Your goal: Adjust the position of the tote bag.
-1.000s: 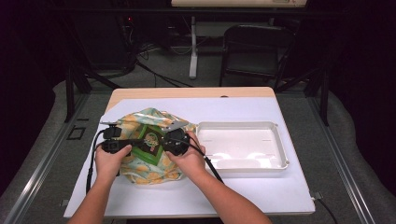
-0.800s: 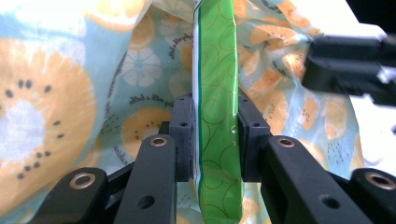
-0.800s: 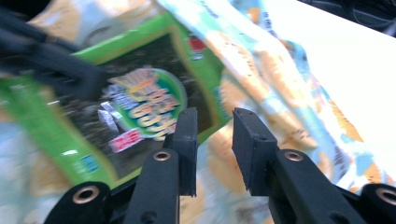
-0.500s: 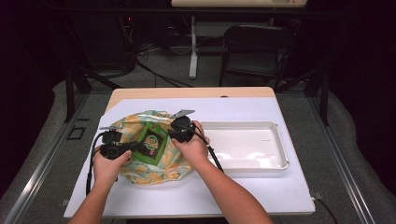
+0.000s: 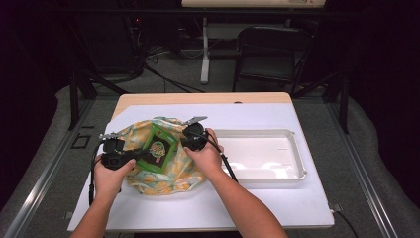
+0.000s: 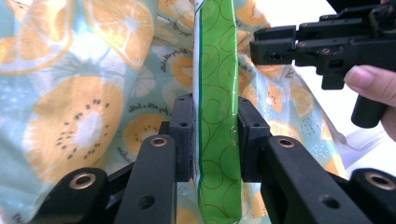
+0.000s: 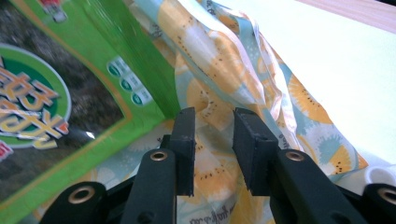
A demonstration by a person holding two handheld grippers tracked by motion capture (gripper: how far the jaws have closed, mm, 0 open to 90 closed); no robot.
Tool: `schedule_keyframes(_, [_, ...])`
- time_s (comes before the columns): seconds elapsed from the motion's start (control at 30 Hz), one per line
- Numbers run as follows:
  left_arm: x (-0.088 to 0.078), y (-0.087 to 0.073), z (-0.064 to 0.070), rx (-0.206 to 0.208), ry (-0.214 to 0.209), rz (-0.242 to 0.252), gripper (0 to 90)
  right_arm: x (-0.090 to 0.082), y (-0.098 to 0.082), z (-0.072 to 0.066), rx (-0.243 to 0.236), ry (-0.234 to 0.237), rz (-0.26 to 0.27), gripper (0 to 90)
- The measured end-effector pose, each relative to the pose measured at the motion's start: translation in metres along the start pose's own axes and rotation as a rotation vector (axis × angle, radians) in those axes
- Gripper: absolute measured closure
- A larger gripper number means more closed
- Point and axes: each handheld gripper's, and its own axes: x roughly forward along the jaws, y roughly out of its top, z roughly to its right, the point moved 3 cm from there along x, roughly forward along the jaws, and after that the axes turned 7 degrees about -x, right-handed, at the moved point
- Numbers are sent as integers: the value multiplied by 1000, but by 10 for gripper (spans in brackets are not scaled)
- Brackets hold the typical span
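A green snack packet (image 5: 157, 151) stands on a fruit-print fabric bag (image 5: 163, 181) at the table's left. My left gripper (image 5: 132, 155) is shut on the packet's left edge. In the left gripper view the pads (image 6: 184, 126) press both sides of the thin green packet (image 6: 215, 70), with the bag (image 6: 70, 116) behind. My right gripper (image 5: 182, 143) sits at the packet's right side. Its jaws have just been opening. In the right gripper view that gripper (image 7: 212, 119) stands open over the bag (image 7: 233, 70), beside the packet (image 7: 46, 107), gripping nothing.
A white rectangular tray (image 5: 297, 163) lies to the right of the bag on the white table cover (image 5: 247, 208). The wooden table edge runs along the back. A black chair (image 5: 270, 54) and cables stand on the floor beyond the table.
My right gripper has shifted a little back and to the right along the packet and let its jaws part. The packet now sits more tilted up on the bag. The left hand barely moved.
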Motion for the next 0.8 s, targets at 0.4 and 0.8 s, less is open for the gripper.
schedule_keyframes(0.4, [-29,11,11,38,3,74,728,-8,2,-8,-5,35,36,672])
schedule_keyframes(0.8, [-44,15,17,50,-7,123,728,-15,1,-11,-7,62,43,656])
